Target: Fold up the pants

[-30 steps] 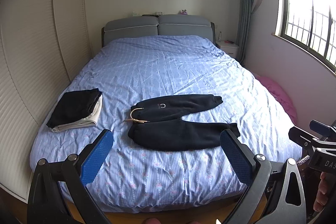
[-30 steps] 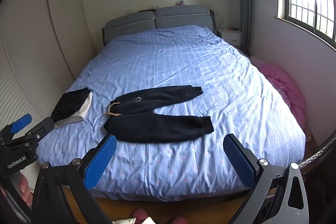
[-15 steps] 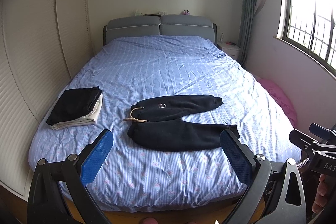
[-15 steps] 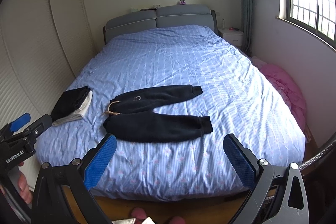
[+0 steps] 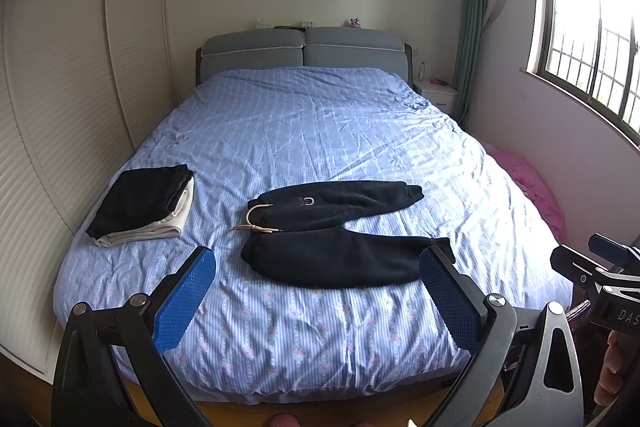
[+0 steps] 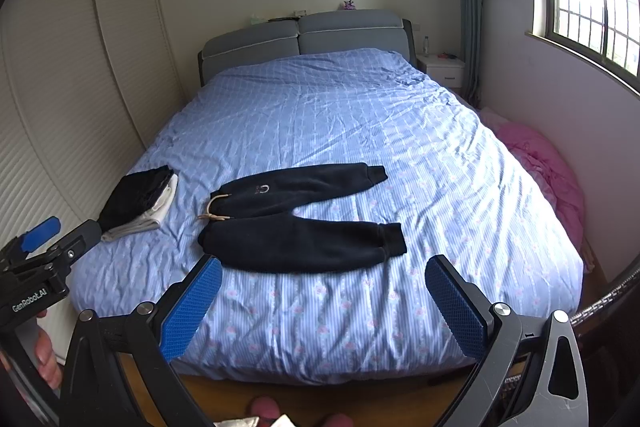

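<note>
Both my left gripper [image 5: 316,287] and right gripper [image 6: 322,297] hang spread wide, empty, short of the bed [image 5: 320,131]. Black pants [image 5: 340,227] lie flat near its foot, folded clothes [image 5: 144,203] beside them.

We see daylight blowing out the window [image 5: 592,39] at right; the bed [image 5: 320,131] is softly lit, and walls bow at the fisheye edges.

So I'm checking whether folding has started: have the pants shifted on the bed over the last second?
No. The pants lie spread flat as before, the same way off the folded pile on the bed.
</note>
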